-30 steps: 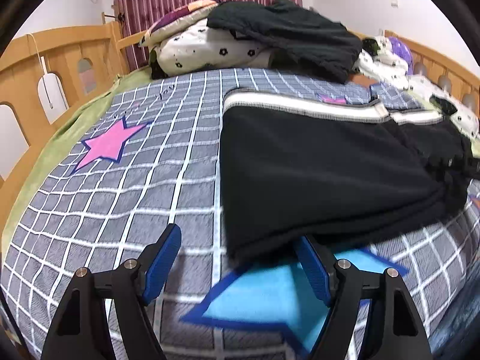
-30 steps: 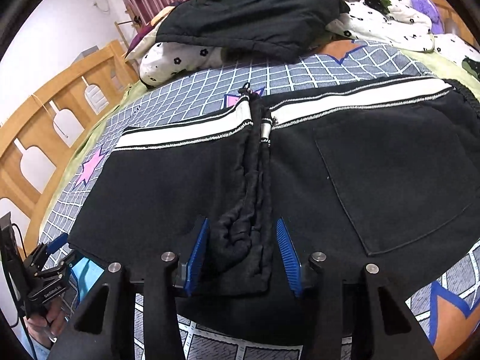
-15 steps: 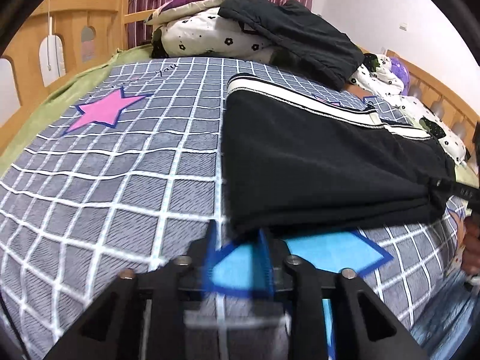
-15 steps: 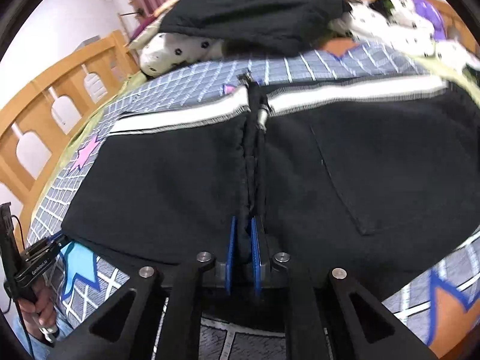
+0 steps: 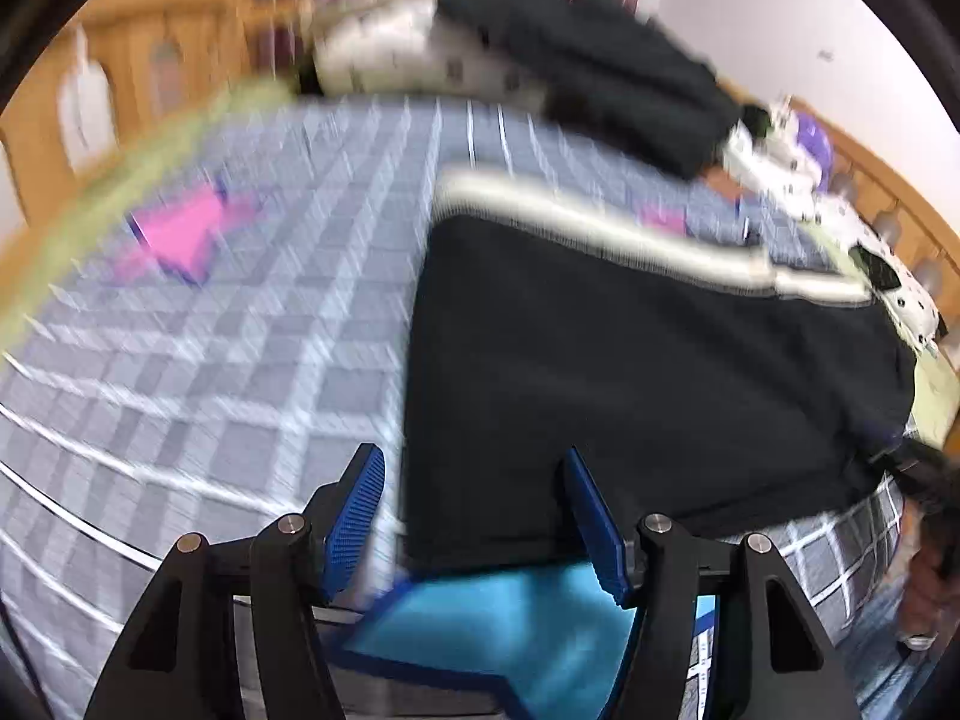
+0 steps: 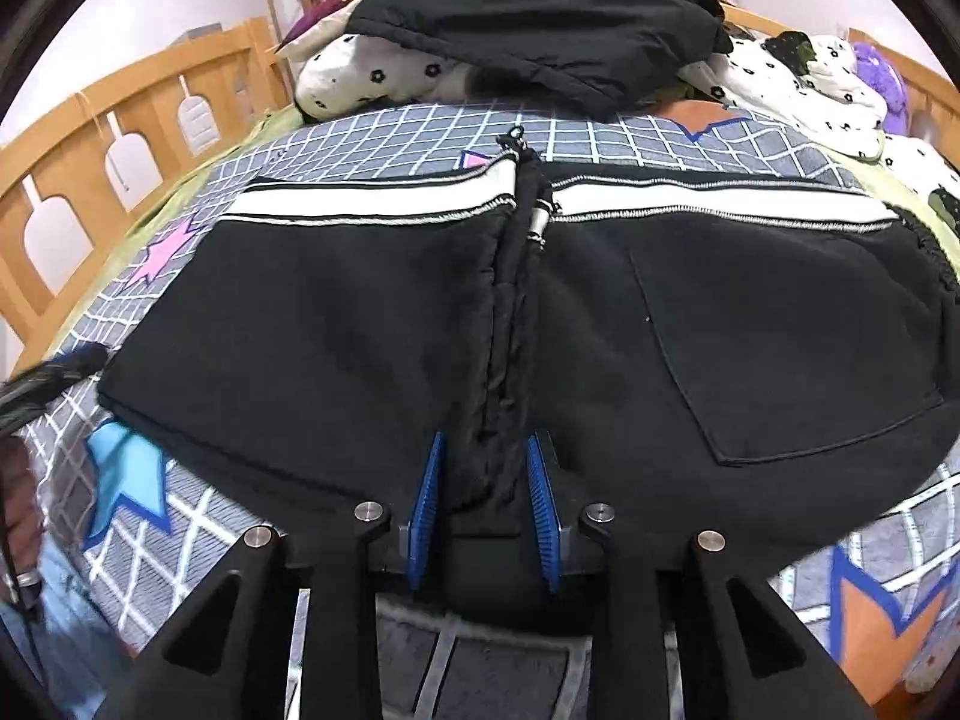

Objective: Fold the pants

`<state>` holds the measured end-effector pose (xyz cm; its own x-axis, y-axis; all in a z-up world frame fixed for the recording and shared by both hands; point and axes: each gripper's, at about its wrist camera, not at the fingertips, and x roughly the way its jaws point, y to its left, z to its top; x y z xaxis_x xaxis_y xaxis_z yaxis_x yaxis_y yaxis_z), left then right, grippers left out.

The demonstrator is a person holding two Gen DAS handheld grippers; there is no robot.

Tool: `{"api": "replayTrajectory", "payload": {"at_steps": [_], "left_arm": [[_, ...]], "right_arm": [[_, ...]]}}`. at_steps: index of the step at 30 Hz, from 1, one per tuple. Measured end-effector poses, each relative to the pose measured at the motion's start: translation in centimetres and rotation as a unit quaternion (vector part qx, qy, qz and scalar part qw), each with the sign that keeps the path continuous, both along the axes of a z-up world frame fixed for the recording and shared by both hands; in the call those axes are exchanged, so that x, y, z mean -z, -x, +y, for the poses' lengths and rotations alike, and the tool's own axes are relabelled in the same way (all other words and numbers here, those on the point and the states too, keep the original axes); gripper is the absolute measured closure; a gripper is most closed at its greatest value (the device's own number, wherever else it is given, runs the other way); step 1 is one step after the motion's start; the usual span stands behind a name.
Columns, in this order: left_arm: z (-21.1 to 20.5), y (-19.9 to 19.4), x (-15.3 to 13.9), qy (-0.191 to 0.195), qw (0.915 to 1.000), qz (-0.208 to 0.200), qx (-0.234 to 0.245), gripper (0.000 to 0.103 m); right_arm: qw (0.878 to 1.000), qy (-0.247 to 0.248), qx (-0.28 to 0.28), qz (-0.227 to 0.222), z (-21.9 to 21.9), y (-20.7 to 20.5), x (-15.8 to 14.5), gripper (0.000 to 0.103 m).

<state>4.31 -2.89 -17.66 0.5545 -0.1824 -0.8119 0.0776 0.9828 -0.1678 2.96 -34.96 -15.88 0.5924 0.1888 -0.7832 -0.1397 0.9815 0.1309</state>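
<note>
Black pants [image 6: 750, 330] with a white waistband stripe [image 6: 384, 204] lie flat across the checked bedsheet [image 6: 600, 138]. A bunched ridge of their fabric [image 6: 507, 360] runs down the middle, and its near end sits between the blue pads of my right gripper [image 6: 485, 439]. Those jaws are opening and the cloth loosely fills the gap. In the blurred left wrist view, the near left corner of the pants [image 5: 630, 372] lies between the fingers of my left gripper [image 5: 471, 453]. Its jaws are opening wide and the pads stand clear of the cloth.
Spotted pillows with a dark garment [image 6: 540, 12] are heaped at the head of the bed. A wooden rail [image 6: 120, 120] runs along the left side. A person's hand [image 5: 927, 570] shows at the right edge of the left wrist view. A blue star print [image 5: 510, 618] lies under the left gripper.
Both grippers pinched nearly shut half a second ago and have reopened since. The left one shifted right, so the pants corner now lies between its fingers. The right one stayed on the ridge.
</note>
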Motion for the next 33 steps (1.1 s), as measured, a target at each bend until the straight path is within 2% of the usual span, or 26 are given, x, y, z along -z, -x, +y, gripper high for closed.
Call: {"api": "replayTrajectory", "payload": {"at_steps": [1,2,3,5,6,7,10,12,14,17,24,28,29,30,31,32,33], "left_arm": [[-0.2,0.1,0.8,-0.001,1.0,0.0,0.002,0.042],[-0.2,0.6,0.7,-0.007,0.9997,-0.024,0.005,0.04],[-0.3,0.8,0.5,-0.018,0.9993,-0.029,0.013,0.04],[0.1,0.8,-0.2,-0.017,0.9994,-0.024,0.017,0.04],[0.4,0.7,-0.6,-0.011,0.9996,-0.025,0.012,0.04],[0.7,0.5,-1.1,-0.008,0.9996,-0.029,0.002,0.04],[1.6,-0.8,-2.3,-0.001,0.9991,-0.038,-0.018,0.04],[2.1,-2.6,-2.6,0.012,0.9994,-0.025,-0.023,0.04],[2.2,-4.2,-2.4,0.021,0.9995,-0.011,-0.022,0.04],[1.6,-6.5,-1.5,0.028,0.9995,0.011,0.005,0.04],[1.4,-11.7,0.3,0.045,0.9978,0.033,0.036,0.042],[1.8,-13.0,1.3,0.072,0.9962,0.038,0.03,0.042],[1.7,-13.1,1.3,0.071,0.9963,0.037,0.031,0.046],[1.5,-13.2,1.2,0.069,0.9964,0.036,0.033,0.06],[1.3,-13.2,1.1,0.07,0.9962,0.038,0.035,0.063],[1.0,-13.2,0.9,0.065,0.9967,0.038,0.03,0.073],[0.9,-13.0,0.5,0.06,0.9975,0.029,0.021,0.09]], "right_arm": [[1.0,-0.006,0.001,-0.005,-0.4,0.4,-0.9,0.075],[1.0,-0.016,0.009,-0.018,-1.3,0.9,-2.0,0.075],[0.999,-0.022,0.019,-0.033,-2.4,1.4,-3.2,0.07],[0.997,-0.017,0.046,-0.058,-5.0,2.2,-5.4,0.05],[0.995,-0.008,0.066,-0.071,-6.7,2.6,-6.4,0.037],[0.993,0.003,0.086,-0.081,-8.3,2.9,-7.1,0.033],[0.983,0.049,0.151,-0.095,-14.0,2.4,-8.3,0.03],[0.977,0.06,0.187,-0.084,-17.4,1.5,-7.8,0.03],[0.975,0.042,0.21,-0.057,-21.2,0.2,-6.1,0.03],[0.973,-0.008,0.226,-0.032,-24.7,-1.6,-3.5,0.03],[0.967,-0.072,0.241,-0.024,-27.0,-4.7,1.4,0.03],[0.966,-0.072,0.246,-0.019,-27.2,-6.8,2.4,0.03],[0.966,-0.07,0.247,-0.021,-27.1,-7.0,2.5,0.03],[0.966,-0.067,0.248,-0.023,-27.1,-7.1,2.4,0.034],[0.965,-0.06,0.254,-0.025,-27.1,-7.1,2.3,0.046],[0.964,-0.052,0.259,-0.03,-27.0,-6.9,2.0,0.051],[0.965,-0.045,0.257,-0.037,-26.9,-6.8,1.6,0.058]]}}
